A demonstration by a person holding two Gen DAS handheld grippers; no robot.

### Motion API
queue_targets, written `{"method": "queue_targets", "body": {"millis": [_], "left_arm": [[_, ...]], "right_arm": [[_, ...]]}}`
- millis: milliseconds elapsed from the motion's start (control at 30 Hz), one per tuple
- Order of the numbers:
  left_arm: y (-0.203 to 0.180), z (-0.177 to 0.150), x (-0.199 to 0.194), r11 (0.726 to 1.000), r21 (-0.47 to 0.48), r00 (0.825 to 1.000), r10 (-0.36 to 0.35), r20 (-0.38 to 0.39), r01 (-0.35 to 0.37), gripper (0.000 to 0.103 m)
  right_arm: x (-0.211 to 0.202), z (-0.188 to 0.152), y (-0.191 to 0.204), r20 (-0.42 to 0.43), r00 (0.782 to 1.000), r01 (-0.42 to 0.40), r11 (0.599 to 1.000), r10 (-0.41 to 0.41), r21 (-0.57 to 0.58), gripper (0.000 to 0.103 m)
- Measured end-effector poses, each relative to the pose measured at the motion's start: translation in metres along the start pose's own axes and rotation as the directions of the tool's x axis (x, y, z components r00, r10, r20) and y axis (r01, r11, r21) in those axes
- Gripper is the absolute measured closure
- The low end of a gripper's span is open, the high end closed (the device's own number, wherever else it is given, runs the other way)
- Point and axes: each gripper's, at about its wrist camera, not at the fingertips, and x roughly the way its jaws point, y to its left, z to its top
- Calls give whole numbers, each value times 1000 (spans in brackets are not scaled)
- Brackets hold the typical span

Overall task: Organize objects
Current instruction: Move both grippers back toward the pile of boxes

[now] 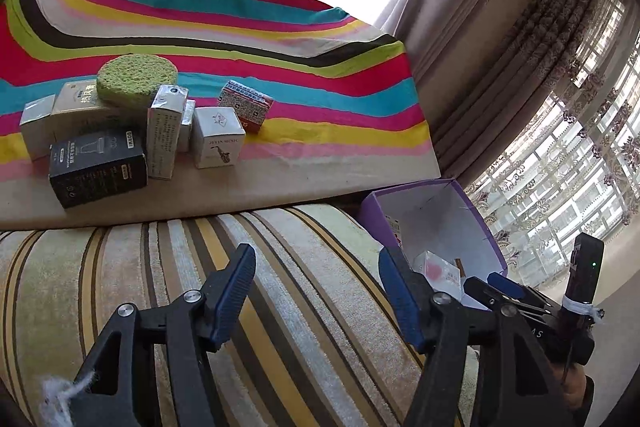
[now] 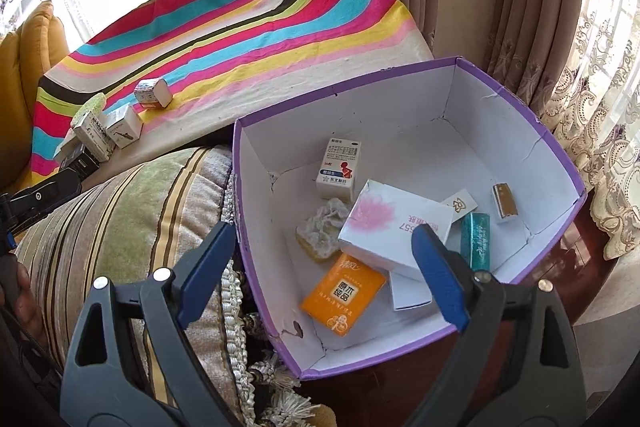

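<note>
Two porous sponge (image 1: 138,81), cardboard box (image 2: 520,115)

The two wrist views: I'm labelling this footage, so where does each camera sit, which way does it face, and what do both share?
Left wrist: on the left gripper, fingers open, facing across the striped cushion toward boxes on the striped cloth; the right gripper shows.
Right wrist: on the right gripper, fingers open, looking down into the purple box.
Shared: cushion, cloth, white saxophone box, purple box.
</note>
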Motion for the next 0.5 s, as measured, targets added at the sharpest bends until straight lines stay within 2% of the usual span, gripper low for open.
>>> {"method": "queue_targets", "body": {"millis": [200, 500], "left_arm": [[35, -3, -21, 995, -89, 998, 48, 45, -44, 32], [75, -7, -46, 973, -209, 989, 113, 90, -93, 26]], "right_arm": [[0, 0, 19, -7, 1000, -26, 999, 26, -40, 11], [0, 3, 48, -10, 998, -56, 992, 55, -110, 11]]}}
